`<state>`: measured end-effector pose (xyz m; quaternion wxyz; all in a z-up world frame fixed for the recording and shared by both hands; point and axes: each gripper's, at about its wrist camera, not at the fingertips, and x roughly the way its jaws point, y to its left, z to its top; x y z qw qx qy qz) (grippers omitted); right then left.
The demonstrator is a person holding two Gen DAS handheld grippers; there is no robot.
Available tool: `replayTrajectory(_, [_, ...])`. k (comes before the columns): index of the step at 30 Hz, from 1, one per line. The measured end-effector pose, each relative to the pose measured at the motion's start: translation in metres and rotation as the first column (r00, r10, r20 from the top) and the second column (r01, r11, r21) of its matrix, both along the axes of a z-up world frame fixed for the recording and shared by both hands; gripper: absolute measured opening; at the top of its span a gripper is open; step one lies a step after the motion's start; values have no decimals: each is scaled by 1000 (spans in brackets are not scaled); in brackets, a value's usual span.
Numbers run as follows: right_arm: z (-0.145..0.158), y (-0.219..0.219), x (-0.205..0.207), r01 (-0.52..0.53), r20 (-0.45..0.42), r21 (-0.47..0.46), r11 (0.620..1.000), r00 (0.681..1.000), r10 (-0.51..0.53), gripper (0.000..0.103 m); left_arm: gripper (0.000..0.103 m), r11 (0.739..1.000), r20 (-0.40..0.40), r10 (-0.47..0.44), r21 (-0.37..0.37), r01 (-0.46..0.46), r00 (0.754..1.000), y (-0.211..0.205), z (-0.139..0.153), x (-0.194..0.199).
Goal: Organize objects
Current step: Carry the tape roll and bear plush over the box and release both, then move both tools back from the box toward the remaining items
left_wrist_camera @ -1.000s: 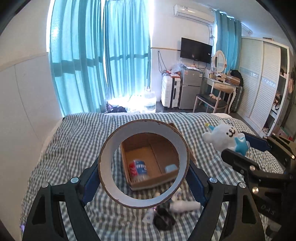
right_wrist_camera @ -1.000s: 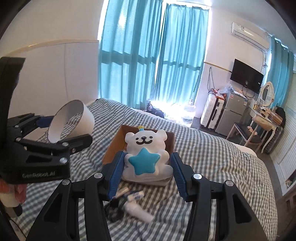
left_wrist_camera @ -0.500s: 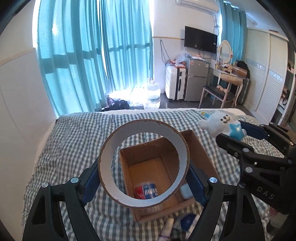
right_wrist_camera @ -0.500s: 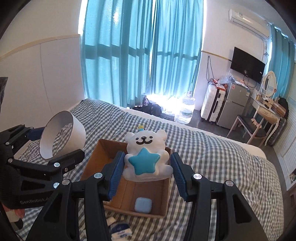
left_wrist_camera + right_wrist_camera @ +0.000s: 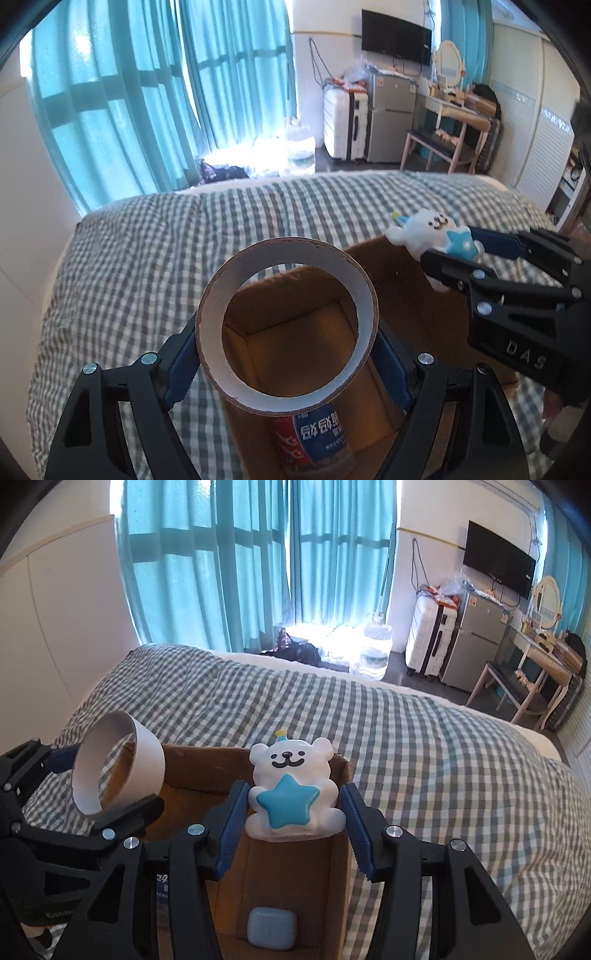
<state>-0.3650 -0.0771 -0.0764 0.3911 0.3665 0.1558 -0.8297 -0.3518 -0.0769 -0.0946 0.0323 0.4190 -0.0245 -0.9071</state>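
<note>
The left gripper (image 5: 286,334) is clenched on a tape roll (image 5: 286,325), its blue pads pressed against the roll's outer wall at nine and three o'clock, so the roll stands on edge with its hole facing the camera; held this way the view runs straight through the ring into the cardboard box (image 5: 417,295) below, which probably helps in aiming the drop. The right gripper (image 5: 291,808) grasps a white bear toy (image 5: 291,775) with a blue star on its belly, pads squeezing its flanks, face upright toward the lens; the soft body seems pinched low, likely so it will not slip.

Both loads hang above the open box, which sits on the checked bedspread (image 5: 424,746); in the right wrist view the tape roll and the left tongs lie at about nine o'clock from the bear, over the box's left wall, close beside but not touching. In the left wrist view the bear sits at two o'clock from the roll, over the box's far right corner. Inside the box a red-and-blue labelled bottle (image 5: 314,439) lies at six o'clock under the roll, and a pale blue case (image 5: 271,928) rests on the floor at six o'clock beneath the bear; so the box appears to be the collecting place, and both items look ready for release into it.
</note>
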Motion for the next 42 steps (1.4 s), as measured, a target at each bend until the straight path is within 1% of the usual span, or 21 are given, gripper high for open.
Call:
replayTrajectory(5, [-18,-6,-6,-6,13,14,1000,1000,6,51,84,999,47,-36,17,35,998,3,-25,-8])
replayTrajectory(9, [-30,-8,-9,-14,28,25,1000,1000,13,50,84,998,83,-41,42,37,996,6,-40,-16])
replayTrajectory(10, [-31,-8,-9,-17,26,23,1000,1000,16,48,84,998,92,-45,47,40,995,6,-42,-17])
replayTrajectory(16, [-30,-6,0,-26,31,10,1000,999,25,49,86,997,121,-66,57,60,990,8,-47,-15])
replayTrajectory(18, [-27,-3,4,-26,19,-1,1000,999,26,51,88,997,124,-61,60,54,990,8,-46,-12])
replayTrajectory(20, [-21,-2,9,-27,10,-16,1000,1000,27,64,95,997,123,-54,60,47,991,8,-44,-9])
replayTrajectory(21, [-16,0,12,-24,6,-25,999,1000,25,65,99,997,123,-53,64,45,991,9,-42,-7])
replayTrajectory(23, [-7,2,17,-25,-2,-37,999,1000,25,65,100,996,127,-49,73,40,991,8,-36,-4])
replayTrajectory(26, [12,10,27,-27,-33,-44,999,999,25,67,100,996,114,-45,79,36,992,8,-18,5])
replayTrajectory(28, [25,15,35,-23,-49,-51,998,999,20,70,100,997,97,-29,71,22,995,4,-3,11])
replayTrajectory(30, [41,25,43,-19,-62,-63,998,998,15,71,100,997,77,-12,71,7,997,1,15,18])
replayTrajectory(33, [70,39,53,-15,-87,-83,996,996,8,73,100,998,25,10,68,-12,1000,-4,53,39])
replayTrajectory(35, [92,50,64,-21,-107,-102,995,994,10,80,101,998,-11,24,55,-24,1000,-4,74,52])
replayTrajectory(39, [137,76,96,-40,-159,-127,991,987,19,81,103,999,-93,45,33,-42,995,-1,124,88])
replayTrajectory(42, [161,94,122,-58,-204,-122,991,978,32,81,103,999,-152,49,20,-46,987,0,154,121])
